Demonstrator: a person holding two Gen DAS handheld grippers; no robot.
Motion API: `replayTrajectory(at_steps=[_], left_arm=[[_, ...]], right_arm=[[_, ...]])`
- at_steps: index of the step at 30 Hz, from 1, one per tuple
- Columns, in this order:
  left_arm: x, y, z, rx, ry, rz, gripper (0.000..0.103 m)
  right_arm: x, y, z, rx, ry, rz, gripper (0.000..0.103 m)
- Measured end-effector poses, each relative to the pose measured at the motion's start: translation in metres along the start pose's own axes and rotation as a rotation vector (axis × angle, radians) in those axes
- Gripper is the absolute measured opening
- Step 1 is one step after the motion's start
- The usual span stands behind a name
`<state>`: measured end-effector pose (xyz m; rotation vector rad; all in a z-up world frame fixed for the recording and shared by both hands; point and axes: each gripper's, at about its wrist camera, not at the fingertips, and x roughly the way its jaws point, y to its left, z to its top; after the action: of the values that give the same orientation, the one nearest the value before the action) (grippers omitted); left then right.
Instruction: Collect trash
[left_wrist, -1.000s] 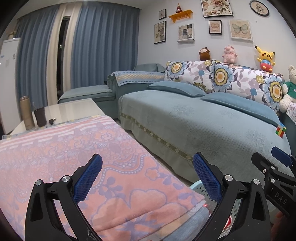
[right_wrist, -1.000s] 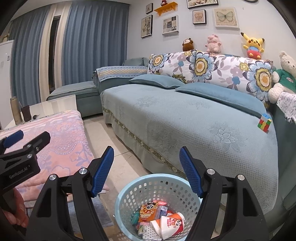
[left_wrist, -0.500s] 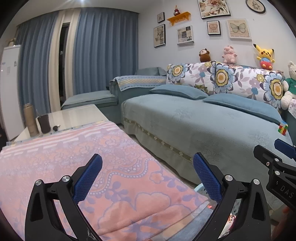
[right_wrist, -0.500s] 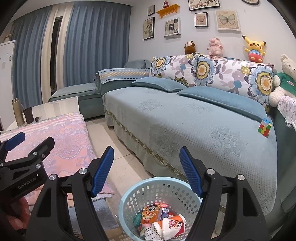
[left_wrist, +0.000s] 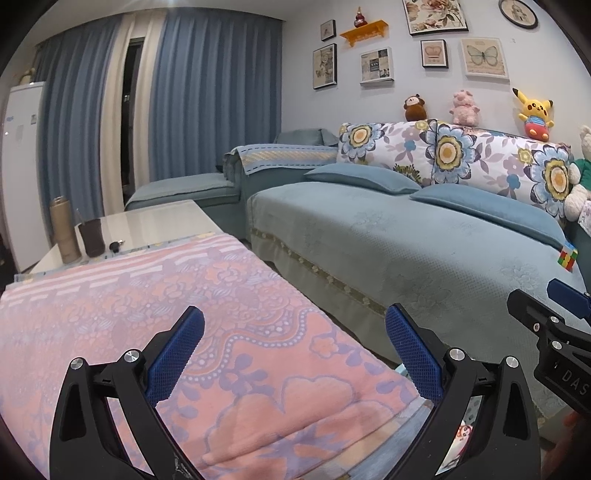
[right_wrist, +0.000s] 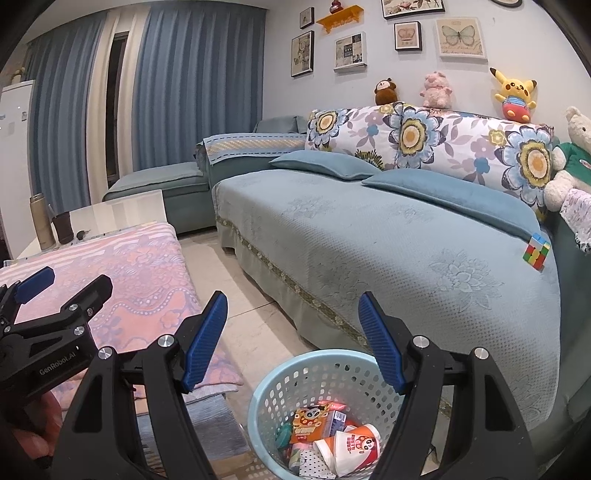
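Both grippers are empty w/ jaws spread wide. The right gripper hangs above the light-blue trash basket, which stands on the floor betw. the pink blanket on the table and the sofa. In the basket lies the collected trash: a paper cup on its side, an orange snack packet, some other wrappers. So the basket is right below and a bit in front of the right jaws, while the left gripper is over the near corner of the blanket and sees only a small part of the basket's rim behind its right finger.

I see no loose trash on the blanket, the floor strip or the sofa seat; on the seat is only a colour cube, at the table's far end a thermos, a dark cup and keys. My judgement: collecting is mostly done, or the next piece is out of both views. If something more must go in, the right hand is the nearer one to the basket, approx. straight down
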<state>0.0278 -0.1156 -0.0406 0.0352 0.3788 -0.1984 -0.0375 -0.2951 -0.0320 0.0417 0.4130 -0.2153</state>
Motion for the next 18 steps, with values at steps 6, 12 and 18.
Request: replayTrajectory(at_steps=[6, 12, 18], left_arm=[[0.0006, 0.0040, 0.0016, -0.009, -0.003, 0.029, 0.095], [0.0010, 0.0075, 0.0008, -0.014, 0.003, 0.037, 0.095], [0.0013, 0.0088, 0.0003, -0.027, 0.020, 0.043, 0.095]], right_arm=[[0.0007, 0.0040, 0.0001, -0.003, 0.002, 0.011, 0.069], [0.0020, 0.0057, 0.0004, 0.001, 0.006, 0.014, 0.069], [0.0023, 0.0096, -0.0008, -0.006, 0.008, 0.022, 0.069]])
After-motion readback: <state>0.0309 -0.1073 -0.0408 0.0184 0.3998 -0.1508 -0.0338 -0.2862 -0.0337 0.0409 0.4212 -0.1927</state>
